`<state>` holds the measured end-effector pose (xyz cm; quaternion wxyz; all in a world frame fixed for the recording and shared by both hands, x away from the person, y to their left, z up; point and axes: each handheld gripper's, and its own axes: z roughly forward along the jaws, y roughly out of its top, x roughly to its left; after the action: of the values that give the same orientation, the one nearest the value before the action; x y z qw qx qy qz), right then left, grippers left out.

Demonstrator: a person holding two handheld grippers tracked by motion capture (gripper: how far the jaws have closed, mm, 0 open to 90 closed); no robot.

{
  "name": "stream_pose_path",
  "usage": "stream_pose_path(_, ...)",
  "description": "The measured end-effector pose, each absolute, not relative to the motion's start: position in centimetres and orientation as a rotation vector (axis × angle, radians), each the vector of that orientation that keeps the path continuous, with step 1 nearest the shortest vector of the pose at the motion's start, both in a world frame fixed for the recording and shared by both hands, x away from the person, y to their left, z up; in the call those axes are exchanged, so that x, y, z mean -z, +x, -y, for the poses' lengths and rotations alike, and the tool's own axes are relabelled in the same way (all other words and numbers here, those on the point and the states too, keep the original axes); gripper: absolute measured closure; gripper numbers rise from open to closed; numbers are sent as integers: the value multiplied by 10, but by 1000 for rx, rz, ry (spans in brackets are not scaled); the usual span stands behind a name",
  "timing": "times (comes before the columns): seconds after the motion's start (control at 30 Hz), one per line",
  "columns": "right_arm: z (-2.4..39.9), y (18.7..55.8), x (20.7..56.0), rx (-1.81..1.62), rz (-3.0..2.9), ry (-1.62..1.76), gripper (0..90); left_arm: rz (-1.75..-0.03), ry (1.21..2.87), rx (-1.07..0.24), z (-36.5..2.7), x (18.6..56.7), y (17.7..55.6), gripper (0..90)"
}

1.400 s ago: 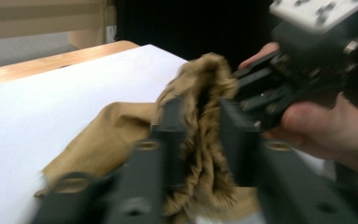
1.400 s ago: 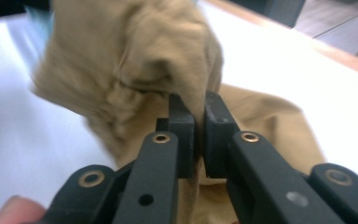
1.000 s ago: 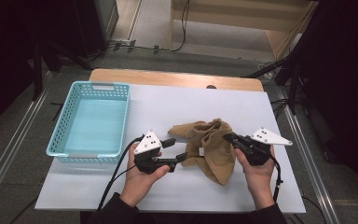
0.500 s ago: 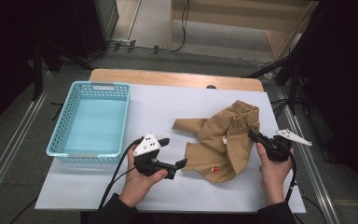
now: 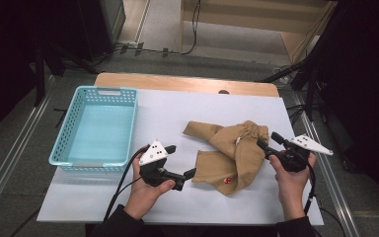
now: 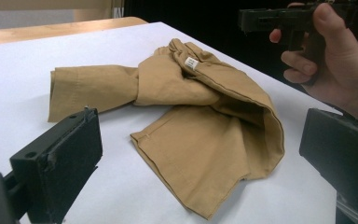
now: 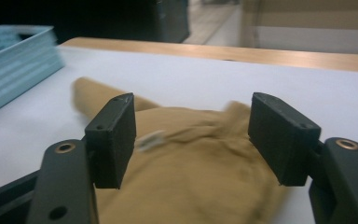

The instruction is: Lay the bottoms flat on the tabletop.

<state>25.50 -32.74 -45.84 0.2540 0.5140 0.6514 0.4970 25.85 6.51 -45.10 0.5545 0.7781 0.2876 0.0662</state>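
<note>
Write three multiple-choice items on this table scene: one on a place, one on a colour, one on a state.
1. Where is the basket?
A. At the table's left side
B. On the garment
C. In a gripper

2. What colour is the garment?
A. Blue
B. Tan
C. White

3. How does the garment lie?
A. Folded into a neat square
B. Inside the basket
C. Crumpled on the table

Key: 1 A, the high view shows it left of the hands; 2 B, tan cloth throughout; 3 C, it lies bunched between the left gripper and the right gripper.
</note>
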Motion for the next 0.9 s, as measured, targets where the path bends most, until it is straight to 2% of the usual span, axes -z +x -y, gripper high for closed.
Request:
stream_pose_path(0.2,279,267,472,-1306,-1977,1282,288,-671,1857,-147,-61,454,257,0)
stream_pose_path(0.47,256,285,500,-1079,-2095,1351,217,-673,1861,-144,-61,454,258,0)
stream_pose_path(0.63,253,289,512,-970,-2106,1366,222,-678,1871,-143,-60,456,258,0)
stream_pose_path(0.7,252,290,515,-932,-2101,1363,250,-681,1873,-143,-59,456,258,0)
stream_pose_path(0.8,252,291,519,-905,-2092,1369,340,-680,1872,-143,-60,456,258,0)
stream_pose_path(0.9,254,291,520,-900,-2092,1378,530,-684,1871,-141,-60,456,258,0)
